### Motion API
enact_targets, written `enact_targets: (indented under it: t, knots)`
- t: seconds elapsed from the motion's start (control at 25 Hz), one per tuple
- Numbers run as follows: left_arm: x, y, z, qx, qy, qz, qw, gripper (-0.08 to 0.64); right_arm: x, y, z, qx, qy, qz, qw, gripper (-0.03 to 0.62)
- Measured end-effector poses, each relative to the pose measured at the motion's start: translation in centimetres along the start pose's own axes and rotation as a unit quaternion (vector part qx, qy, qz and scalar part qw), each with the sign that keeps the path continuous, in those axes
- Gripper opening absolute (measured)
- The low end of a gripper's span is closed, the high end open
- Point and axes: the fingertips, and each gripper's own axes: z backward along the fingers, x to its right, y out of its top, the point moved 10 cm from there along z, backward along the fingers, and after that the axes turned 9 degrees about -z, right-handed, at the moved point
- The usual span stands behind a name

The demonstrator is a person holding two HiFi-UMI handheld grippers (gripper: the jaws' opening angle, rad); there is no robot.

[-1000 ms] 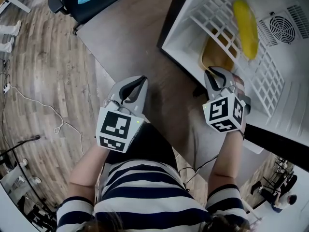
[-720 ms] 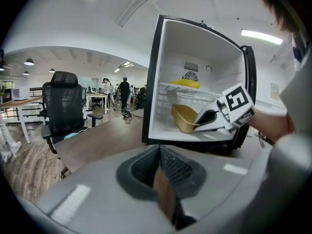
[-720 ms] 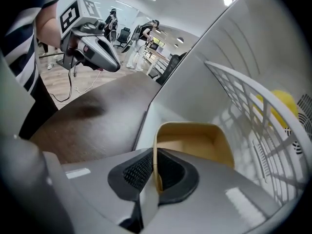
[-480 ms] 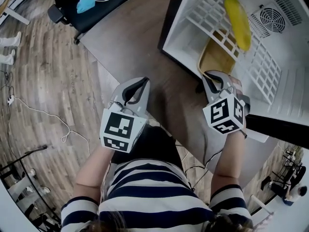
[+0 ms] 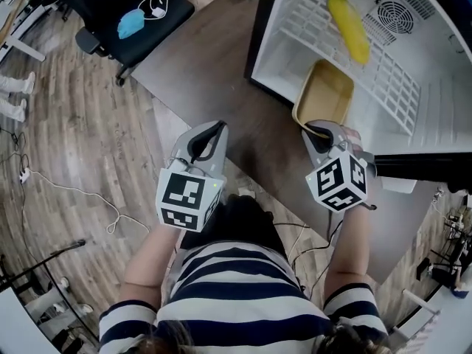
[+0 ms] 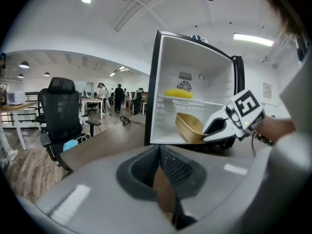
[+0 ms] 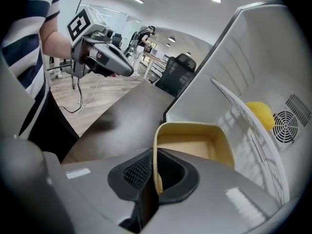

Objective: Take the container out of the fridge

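Note:
A shallow tan container (image 5: 324, 98) sticks out of the open white fridge (image 5: 276, 50), tilted over its front edge. My right gripper (image 5: 318, 130) is shut on the container's near rim. In the right gripper view the rim (image 7: 157, 150) runs between the right gripper's (image 7: 155, 172) pads, with the tray (image 7: 195, 145) beyond them. My left gripper (image 5: 214, 130) hovers over the brown table, shut and empty. The left gripper view shows the left gripper's (image 6: 160, 167) pads together, and the container (image 6: 189, 128) held by the right gripper (image 6: 207, 130).
A yellow banana-like thing (image 5: 348, 28) lies on the fridge's white wire shelf (image 5: 383, 87), near a round fan grille (image 5: 392, 12). The dark brown table (image 5: 199, 72) carries the fridge. A black chair (image 5: 118, 6) with a blue mask stands at the far left.
The container has come out from under the wire shelf toward the fridge's front edge, drawn back by the right gripper. The left gripper has barely moved.

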Motion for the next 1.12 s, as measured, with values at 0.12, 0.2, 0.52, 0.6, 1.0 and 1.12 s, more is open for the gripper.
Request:
enact_targets:
  t: [0.12, 0.2, 0.52, 0.6, 1.0, 1.12]
  knots:
    - [-0.1, 0.2, 0.6, 0.005, -0.006, -0.006, 1.0, 0.0, -1.2, 0.4, 0.8, 0.002, 0.002, -0.01, 1.0, 0.014]
    - [-0.2, 0.3, 1.0, 0.008, -0.01, -0.008, 0.9999, 0.0, -2.0, 0.6, 1.3, 0.005, 0.004, -0.017, 1.0, 0.014]
    - [-0.3, 0.0, 2.5, 0.014, -0.028, -0.011, 0.9994, 0.0, -5.4, 0.9, 3.6, 0.002, 0.006, -0.045, 0.999, 0.014]
    - [-0.3, -0.1, 2.9, 0.015, -0.032, -0.01, 0.9993, 0.0, -6.2, 0.9, 4.1, 0.001, 0.006, -0.053, 0.999, 0.014]
    - [-1.2, -0.6, 4.3, 0.019, -0.037, -0.014, 0.9991, 0.0, -9.9, 1.1, 5.7, -0.005, 0.006, -0.097, 0.995, 0.014]
    - [-1.4, -0.9, 4.7, 0.018, -0.036, -0.011, 0.9991, 0.0, -10.8, 1.0, 6.1, -0.004, 0.009, -0.11, 0.994, 0.014]
